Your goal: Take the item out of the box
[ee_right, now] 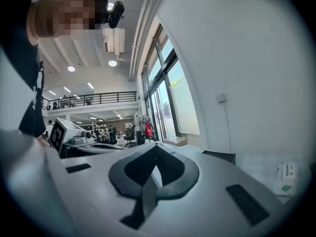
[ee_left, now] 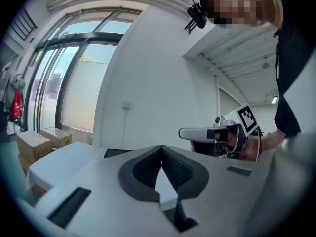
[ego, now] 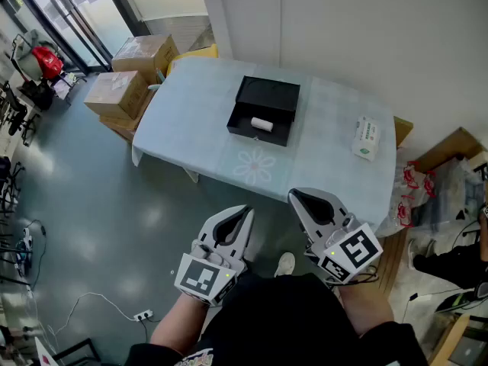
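Note:
An open black box [ego: 262, 110] lies on the pale blue table [ego: 191, 120], its lid raised toward the wall. A small white roll [ego: 261, 123] rests inside it. My left gripper [ego: 246, 212] hangs shut and empty over the floor, short of the table's near edge. To its right, my right gripper [ego: 293, 195] is also shut with nothing in it, its tip close to the table's front edge. The left gripper view shows the left gripper [ee_left: 161, 147] with jaws tip to tip and the box [ee_left: 118, 152] low behind it. The right gripper [ee_right: 156, 145] looks the same, with the box [ee_right: 219, 155] to its right.
A white and green packet [ego: 367, 138] lies near the table's right end; the packet [ee_right: 285, 177] shows in the right gripper view too. Cardboard boxes [ego: 131, 73] stand left of the table. A wooden piece and bags [ego: 431, 189] crowd the right side. Cables and a power strip [ego: 141, 314] lie on the grey floor.

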`<state>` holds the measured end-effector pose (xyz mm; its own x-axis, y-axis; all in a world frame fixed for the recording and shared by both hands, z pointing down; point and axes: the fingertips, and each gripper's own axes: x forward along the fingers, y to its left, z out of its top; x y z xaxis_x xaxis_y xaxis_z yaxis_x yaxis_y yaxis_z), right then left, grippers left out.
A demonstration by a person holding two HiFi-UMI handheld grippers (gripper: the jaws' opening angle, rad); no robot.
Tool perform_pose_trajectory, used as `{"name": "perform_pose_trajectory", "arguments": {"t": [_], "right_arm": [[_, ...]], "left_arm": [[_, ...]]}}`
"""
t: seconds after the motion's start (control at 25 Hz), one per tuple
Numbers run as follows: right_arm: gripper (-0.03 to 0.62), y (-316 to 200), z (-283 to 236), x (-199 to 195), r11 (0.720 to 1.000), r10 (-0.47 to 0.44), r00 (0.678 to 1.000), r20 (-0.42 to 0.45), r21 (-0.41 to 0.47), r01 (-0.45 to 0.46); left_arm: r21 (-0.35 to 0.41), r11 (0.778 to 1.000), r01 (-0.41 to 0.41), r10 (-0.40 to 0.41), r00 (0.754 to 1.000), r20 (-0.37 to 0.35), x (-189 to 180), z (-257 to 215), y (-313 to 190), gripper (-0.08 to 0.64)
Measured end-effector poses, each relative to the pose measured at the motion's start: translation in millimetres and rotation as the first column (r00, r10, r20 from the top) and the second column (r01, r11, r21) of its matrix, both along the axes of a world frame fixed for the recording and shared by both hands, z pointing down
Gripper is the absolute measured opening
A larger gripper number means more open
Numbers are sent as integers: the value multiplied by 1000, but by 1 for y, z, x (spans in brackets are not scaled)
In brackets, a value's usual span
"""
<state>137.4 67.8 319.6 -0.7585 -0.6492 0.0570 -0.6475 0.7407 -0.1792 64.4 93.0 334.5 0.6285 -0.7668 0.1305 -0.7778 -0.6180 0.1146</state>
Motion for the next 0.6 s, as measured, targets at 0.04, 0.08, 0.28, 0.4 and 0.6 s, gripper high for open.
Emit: {"name": "perform_pose_trajectory", "arguments": {"t": [0.04, 0.08, 0.28, 0.4, 0.6], "right_arm": [[9, -1, 0, 0, 1000, 1, 1000, -2, 0, -1], [9, -2, 1, -1, 1000, 1, 1000, -3, 0, -1], [9, -4, 0, -5, 1000, 4, 1000, -3, -4, -4], [9, -6, 0, -9, 1000, 1, 1000, 9, -6, -1], [9, -7, 0, -19, 1000, 0, 1000, 11, 1, 0]], "left_arm": [[-2, 1000, 2, -2, 1000, -2, -1, 1, -1, 9], [-4, 1000, 4, -4, 1000, -3, -2, 1, -2, 9], [-9, 1000, 5, -5, 1000, -9, -7, 1, -5, 8], [-10, 1000, 0, 0, 1000, -8, -10, 1, -8, 9], [-18, 1000, -6, 6, 1000, -5, -16, 3, -9, 8]]}}
